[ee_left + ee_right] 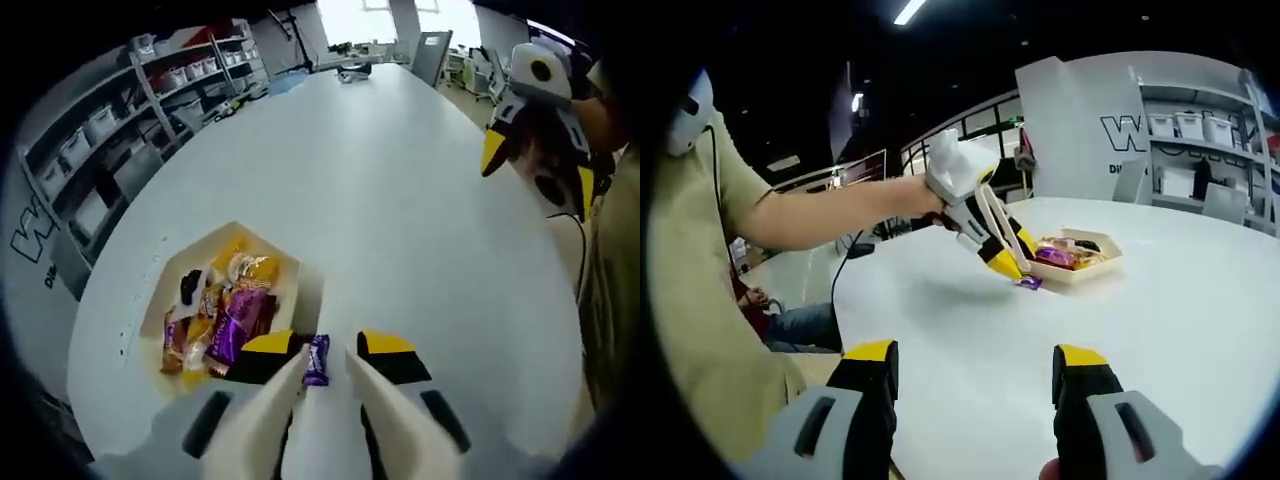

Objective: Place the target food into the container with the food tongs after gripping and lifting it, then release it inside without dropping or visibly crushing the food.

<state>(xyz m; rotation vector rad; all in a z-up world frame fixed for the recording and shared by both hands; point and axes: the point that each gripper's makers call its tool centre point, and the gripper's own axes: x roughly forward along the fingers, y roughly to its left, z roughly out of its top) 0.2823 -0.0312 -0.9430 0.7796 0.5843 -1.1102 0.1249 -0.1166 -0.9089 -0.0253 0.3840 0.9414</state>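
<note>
Left gripper view. My left gripper (322, 372) points down at the white table (400, 200), jaws apart, with a small purple-wrapped candy (317, 358) lying between the tips. Whether either tip touches the wrapper I cannot tell; it seems to rest on the table rather than hang from a grip. Just beside it to the left sits the shallow cardboard tray (300, 290), already holding a heap of wrapped sweets (225, 315) in purple, orange and gold. The candy lies outside the tray's near wall, so my guess is that this piece is the target and is not yet in the container. No separate tongs that I can make out; the jaws appear to serve. Shelving with bins (110, 130) runs along the far left. My right gripper (535, 140) is raised at the upper right, well clear of the work.

Right gripper view. My right gripper (975, 385) is held wide open with nothing between the jaws, high above the table (1160, 320), probably parked so it stays out of the way. Across the table my hand (930, 205) angles the left gripper (1010, 262) steeply down, yellow tips right at the purple candy (1030, 283), which lies on the table against the near side of the tray (1085, 270). The steep angle should let the tips close round so flat a piece without pressing it down.
</note>
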